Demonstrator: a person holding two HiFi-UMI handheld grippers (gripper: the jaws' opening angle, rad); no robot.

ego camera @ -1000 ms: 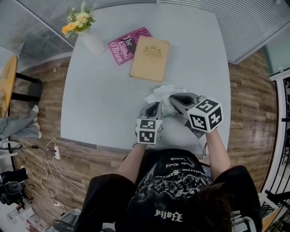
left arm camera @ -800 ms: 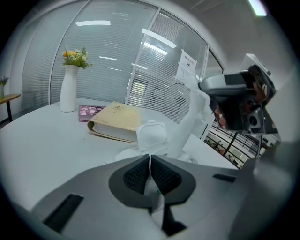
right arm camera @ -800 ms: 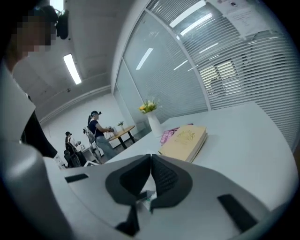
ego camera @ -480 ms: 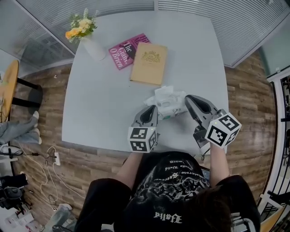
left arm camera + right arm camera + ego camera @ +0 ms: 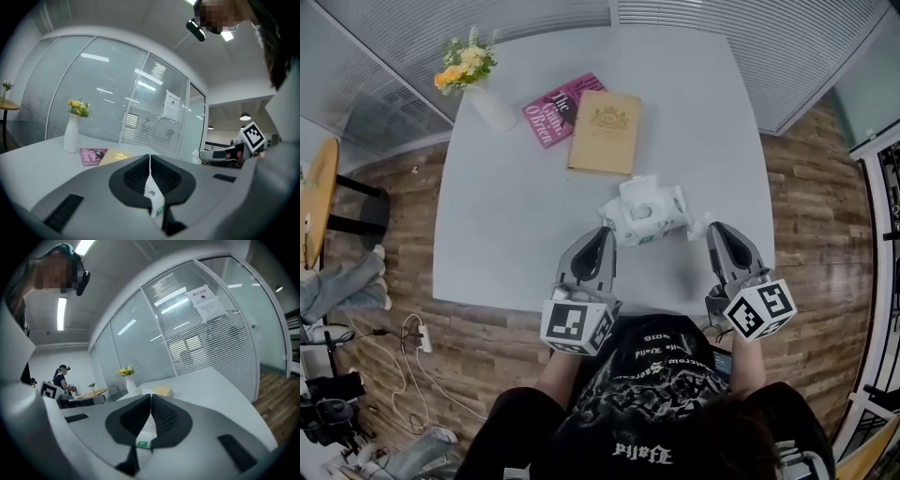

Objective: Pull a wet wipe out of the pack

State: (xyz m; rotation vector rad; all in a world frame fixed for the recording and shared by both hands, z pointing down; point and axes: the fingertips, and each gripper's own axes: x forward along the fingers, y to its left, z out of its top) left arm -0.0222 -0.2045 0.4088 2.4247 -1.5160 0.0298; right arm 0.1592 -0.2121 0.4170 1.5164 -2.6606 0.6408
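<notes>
Grey tabletop [image 5: 516, 197] carries books [image 5: 605, 131] and a vase [image 5: 492, 103] toward its far left corner. Nearer the front edge, the wipe pack [image 5: 645, 214] hangs between both grippers. The left gripper [image 5: 604, 232] is clamped on its left end, and the right gripper [image 5: 710, 229] seemingly pinches its right end.

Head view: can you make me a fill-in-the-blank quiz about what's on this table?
The book nearest the vase is ____.
The vase stands near the table's far ____ corner.
The left gripper and right gripper both have jaws ____ on the wet wipe pack.
Missing words: pink; left; shut.
</notes>
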